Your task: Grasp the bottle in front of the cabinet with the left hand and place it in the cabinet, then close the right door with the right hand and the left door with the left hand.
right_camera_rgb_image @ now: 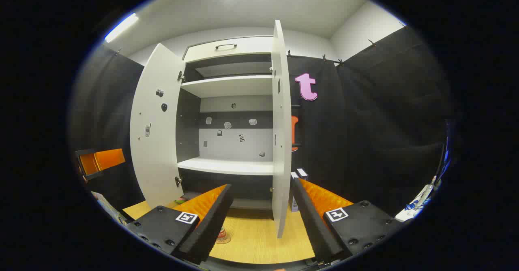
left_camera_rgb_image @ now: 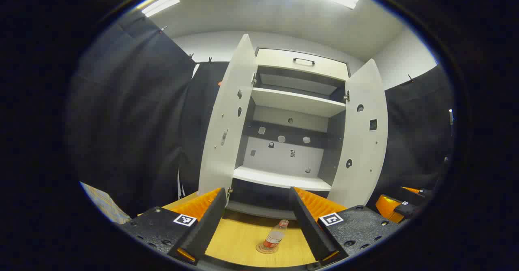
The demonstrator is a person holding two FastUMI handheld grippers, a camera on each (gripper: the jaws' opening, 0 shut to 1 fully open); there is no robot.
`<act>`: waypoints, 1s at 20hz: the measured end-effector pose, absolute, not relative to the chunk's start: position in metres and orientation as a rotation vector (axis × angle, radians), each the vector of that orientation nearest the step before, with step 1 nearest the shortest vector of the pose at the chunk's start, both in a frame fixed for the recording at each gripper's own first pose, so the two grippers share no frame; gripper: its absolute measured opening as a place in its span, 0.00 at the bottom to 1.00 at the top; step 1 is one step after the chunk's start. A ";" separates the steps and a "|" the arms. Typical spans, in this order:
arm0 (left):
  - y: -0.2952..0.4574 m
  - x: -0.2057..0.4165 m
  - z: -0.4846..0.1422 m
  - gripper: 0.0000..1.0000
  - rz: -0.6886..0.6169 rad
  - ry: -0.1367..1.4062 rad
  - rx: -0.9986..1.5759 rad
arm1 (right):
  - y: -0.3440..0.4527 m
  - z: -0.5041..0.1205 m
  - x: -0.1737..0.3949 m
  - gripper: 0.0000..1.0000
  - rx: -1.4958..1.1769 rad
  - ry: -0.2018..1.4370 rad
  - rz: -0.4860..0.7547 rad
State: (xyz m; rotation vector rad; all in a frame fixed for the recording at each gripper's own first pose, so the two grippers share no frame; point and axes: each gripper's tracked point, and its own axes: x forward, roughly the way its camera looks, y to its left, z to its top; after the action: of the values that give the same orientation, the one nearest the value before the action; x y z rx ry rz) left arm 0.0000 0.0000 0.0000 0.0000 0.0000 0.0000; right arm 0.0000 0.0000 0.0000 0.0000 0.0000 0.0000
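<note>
A small clear bottle with a reddish label and cap stands on the wooden table in front of the white cabinet, whose two doors stand wide open. My left gripper is open, its fingers on either side of the bottle but short of it. In the right gripper view the bottle peeks out from behind the left finger. My right gripper is open and holds nothing; the edge of the right door stands just ahead of it, between its fingers.
The cabinet has a lower shelf and an upper shelf, both bare, and a drawer with a handle on top. Small boxes stand behind the right door. The other gripper shows at the far right.
</note>
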 end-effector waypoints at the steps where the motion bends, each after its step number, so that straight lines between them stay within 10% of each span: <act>1: -0.005 0.002 -0.005 0.97 0.002 0.018 0.008 | -0.003 -0.003 0.003 0.98 0.002 0.007 0.006; 20: -0.027 0.055 -0.033 0.95 -0.102 0.071 0.013 | 0.010 -0.007 0.036 0.94 -0.020 0.011 -0.004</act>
State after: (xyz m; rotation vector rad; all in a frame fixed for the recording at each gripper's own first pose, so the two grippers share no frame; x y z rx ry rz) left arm 0.0547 -0.0268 -0.0332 0.0126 0.0705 -0.1017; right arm 0.0356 0.0096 -0.0071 -0.0198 0.0115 -0.0041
